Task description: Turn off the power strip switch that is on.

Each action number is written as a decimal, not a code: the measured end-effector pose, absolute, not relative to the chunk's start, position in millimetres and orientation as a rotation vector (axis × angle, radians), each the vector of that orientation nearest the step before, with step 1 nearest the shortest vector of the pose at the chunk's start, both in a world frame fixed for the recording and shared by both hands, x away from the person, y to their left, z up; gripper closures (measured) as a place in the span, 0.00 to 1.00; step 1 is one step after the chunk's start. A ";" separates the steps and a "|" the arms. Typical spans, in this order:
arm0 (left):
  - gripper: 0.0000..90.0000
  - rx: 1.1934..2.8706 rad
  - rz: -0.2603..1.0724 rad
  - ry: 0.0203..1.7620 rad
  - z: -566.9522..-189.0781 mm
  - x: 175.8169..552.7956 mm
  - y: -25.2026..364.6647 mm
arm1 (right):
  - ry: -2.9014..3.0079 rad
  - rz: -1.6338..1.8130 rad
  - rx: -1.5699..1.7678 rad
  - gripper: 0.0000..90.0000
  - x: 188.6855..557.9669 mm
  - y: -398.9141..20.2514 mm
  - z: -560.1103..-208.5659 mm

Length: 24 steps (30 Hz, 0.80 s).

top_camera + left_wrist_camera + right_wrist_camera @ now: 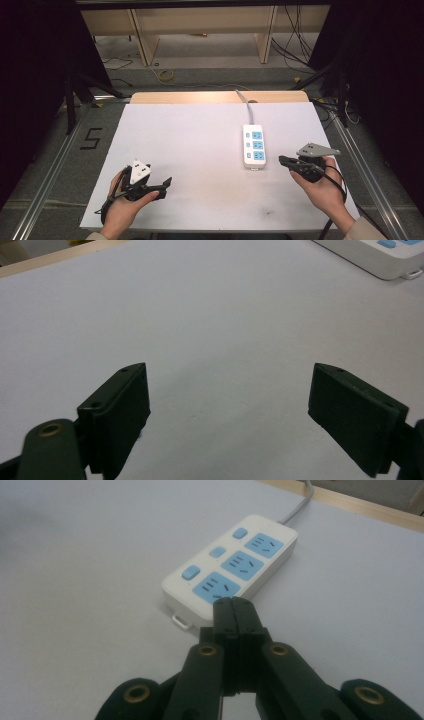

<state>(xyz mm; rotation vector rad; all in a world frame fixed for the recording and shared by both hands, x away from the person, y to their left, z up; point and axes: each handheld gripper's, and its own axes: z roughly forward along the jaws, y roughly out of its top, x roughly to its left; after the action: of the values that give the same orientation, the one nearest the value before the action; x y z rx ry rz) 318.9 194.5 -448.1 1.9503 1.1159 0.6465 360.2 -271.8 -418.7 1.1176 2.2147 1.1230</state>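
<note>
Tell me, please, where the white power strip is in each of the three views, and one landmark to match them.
High view: the power strip lies right of centre on the white table, just left of the shut right gripper.
Left gripper view: its corner is at the top right edge.
Right gripper view: it lies at centre, just beyond the shut jaws.
Shared landmark: its small end tab.

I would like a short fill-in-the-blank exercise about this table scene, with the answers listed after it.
1. The power strip has ___ blue sockets.
2. The right gripper has its jaws ___.
3. The left gripper has its jaws ___.
4. The power strip lies nearer to the ___ gripper.

Missing words: three; shut; open; right
</note>
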 end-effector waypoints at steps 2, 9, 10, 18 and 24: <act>0.18 1.956 0.646 1.113 -448.1 319.1 194.2 | 2.218 1.122 1.122 1.00 367.5 -265.6 -416.8; 0.18 1.961 0.644 1.110 -448.5 319.5 193.9 | 2.250 1.080 1.118 1.00 391.6 -245.6 -415.0; 0.18 1.961 0.644 1.110 -448.5 319.5 193.9 | 2.257 1.075 1.123 1.00 394.4 -243.1 -415.0; 0.18 1.962 0.646 1.109 -448.6 319.7 193.4 | 2.271 1.064 1.141 1.00 414.7 -229.5 -414.4; 0.18 1.961 0.646 1.111 -448.7 320.0 193.6 | 2.291 1.041 1.151 1.00 426.7 -221.7 -415.9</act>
<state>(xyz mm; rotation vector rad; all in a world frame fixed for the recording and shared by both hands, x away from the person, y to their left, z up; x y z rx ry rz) 320.0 193.6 -448.7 1.9607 1.1109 0.6456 426.7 -221.7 -415.9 1.1514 2.2914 1.0406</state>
